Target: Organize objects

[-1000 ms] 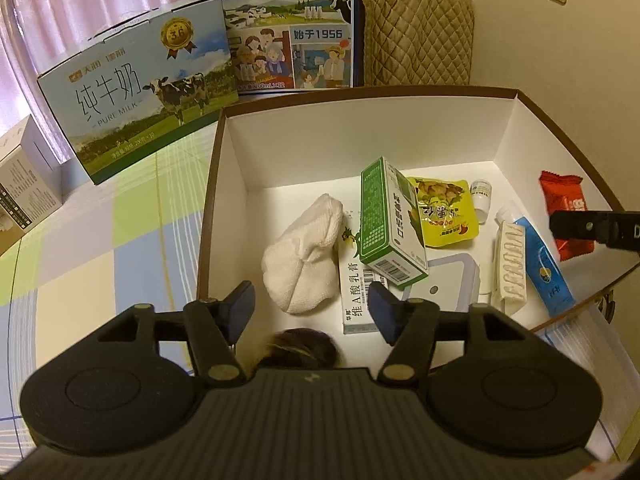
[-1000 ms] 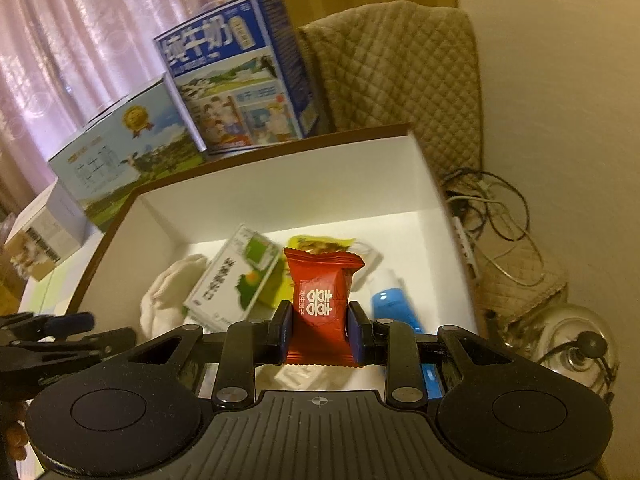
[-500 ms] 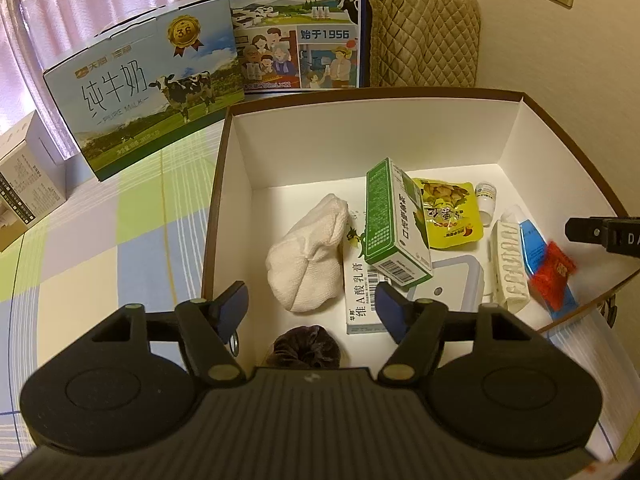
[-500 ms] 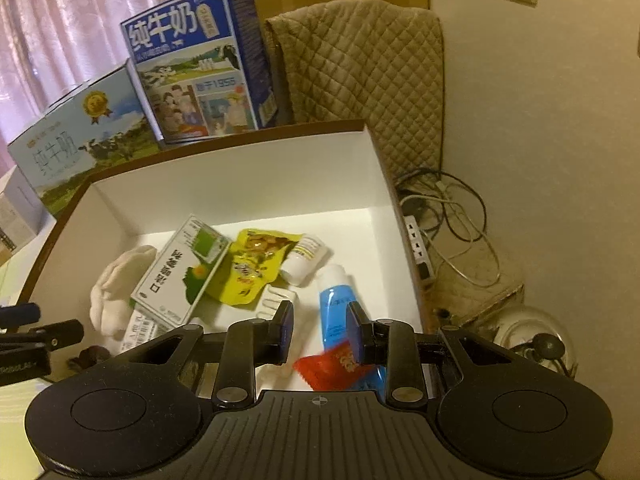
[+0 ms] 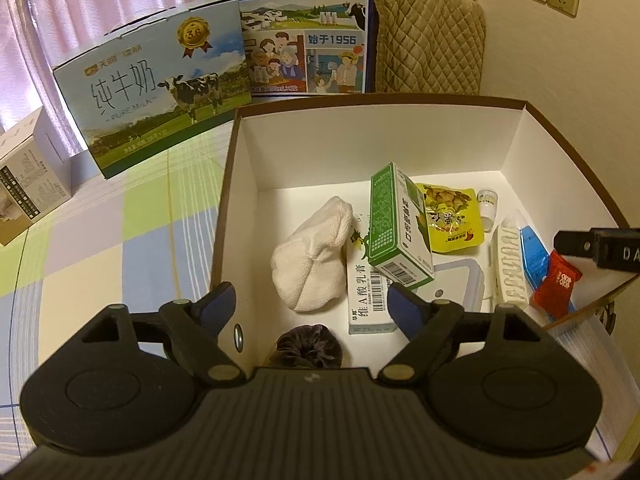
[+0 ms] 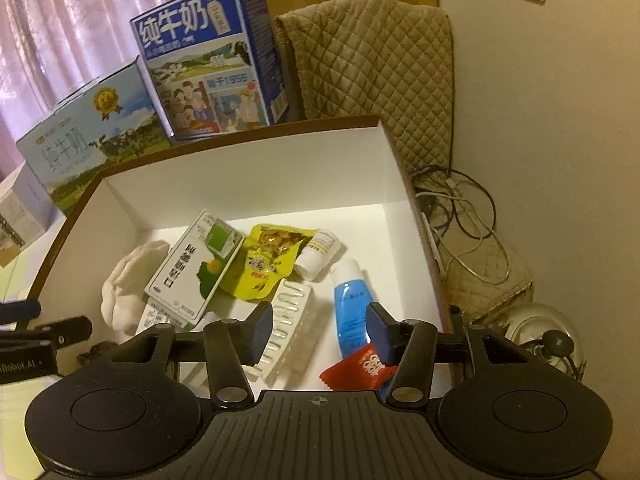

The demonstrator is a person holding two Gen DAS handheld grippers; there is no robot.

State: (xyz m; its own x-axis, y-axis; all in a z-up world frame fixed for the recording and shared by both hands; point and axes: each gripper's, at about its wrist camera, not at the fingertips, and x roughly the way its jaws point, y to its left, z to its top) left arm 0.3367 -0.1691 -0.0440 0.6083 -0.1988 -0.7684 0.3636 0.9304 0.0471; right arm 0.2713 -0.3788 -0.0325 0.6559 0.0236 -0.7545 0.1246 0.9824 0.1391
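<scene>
Pastel checked tablecloth [image 5: 100,240] covers the table; a pink curtain [image 6: 60,28] hangs behind, two printed milk cartons [image 5: 156,100] stand by the far edge, and a quilted beige cover [image 6: 372,76] and loose cables [image 6: 460,208] sit against the cream wall. On the cloth is a brown-rimmed white cardboard box [image 6: 248,172]. A red foil candy packet [image 6: 360,368] lies in its near right corner, resting on a blue squeeze tube [image 6: 352,304] beside a clear ridged plastic strip [image 6: 288,320]. Right gripper [image 6: 320,334] hangs over it, jaws apart, empty; left gripper [image 5: 310,306] likewise spread, above a dark fuzzy hair tie [image 5: 306,346]. Risks, as judged: the perched packet could slide off the tube; a careless descent might nudge the tilted green medicine box [image 5: 396,224].
</scene>
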